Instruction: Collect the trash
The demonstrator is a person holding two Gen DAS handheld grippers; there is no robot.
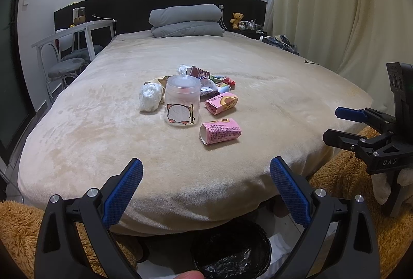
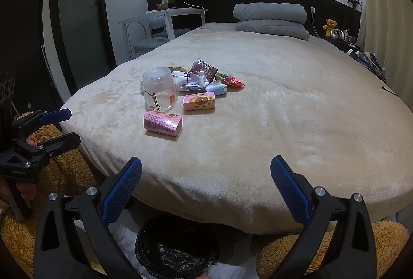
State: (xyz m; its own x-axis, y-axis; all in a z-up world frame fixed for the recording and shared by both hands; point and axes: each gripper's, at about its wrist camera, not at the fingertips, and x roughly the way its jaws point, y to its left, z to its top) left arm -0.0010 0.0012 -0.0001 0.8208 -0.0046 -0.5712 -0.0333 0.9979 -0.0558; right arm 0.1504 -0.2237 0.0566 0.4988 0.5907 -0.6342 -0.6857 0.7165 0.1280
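Observation:
A pile of trash lies on the beige bed (image 1: 103,129) (image 2: 296,124): a clear plastic jar (image 1: 182,103) (image 2: 158,89), a crumpled white paper ball (image 1: 150,98), two pink cartons (image 1: 220,134) (image 2: 163,126), the second (image 1: 222,103) (image 2: 199,102), and several snack wrappers (image 1: 206,80) (image 2: 204,72). My left gripper (image 1: 206,170) (image 2: 65,126) stands open over the bed's near edge, short of the pile, nothing between its fingers. My right gripper (image 2: 206,170) (image 1: 335,124) is open too, off to the right. A black-lined bin (image 1: 232,250) (image 2: 178,248) sits on the floor below both.
Folded grey bedding (image 1: 187,21) lies at the headboard. A white table with chairs (image 1: 74,47) stands left of the bed. A nightstand holds a teddy bear (image 1: 237,19). Curtains (image 1: 348,8) hang on the right. A brown fluffy sleeve (image 1: 20,232) shows at the bottom edges.

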